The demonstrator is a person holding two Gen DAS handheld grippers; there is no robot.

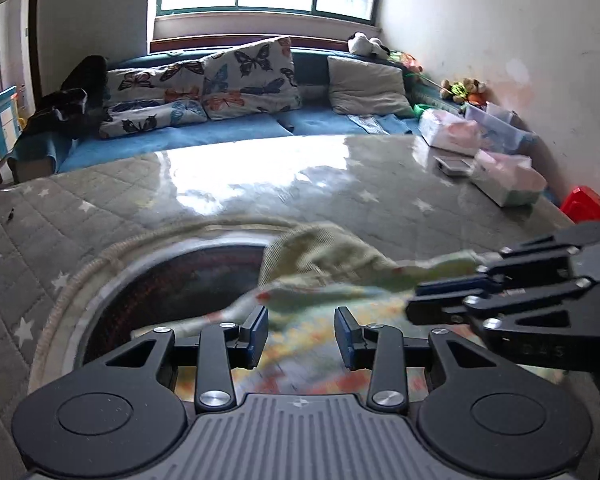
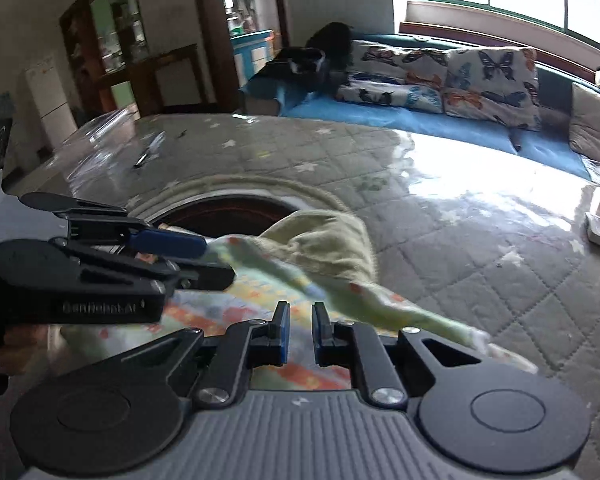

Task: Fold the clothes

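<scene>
The garment [image 1: 324, 264], a small pale green piece with orange and blue print, lies bunched on the quilted table [image 1: 260, 184] near its front edge, partly over a round dark opening [image 1: 188, 276] in the cover.

In the left wrist view the right tongs [image 1: 440, 292] come in from the right and pinch a stretched strip of the cloth, with no gap visible between the jaws. The left tongs [image 1: 301, 334] gape wide over the printed part and hold nothing.

The pulled strip runs crosswise, along the front edge (blur hides the far hem). The free cloth lies just ahead of the left tongs, so that hand looks better placed to take the opposite end.
</scene>
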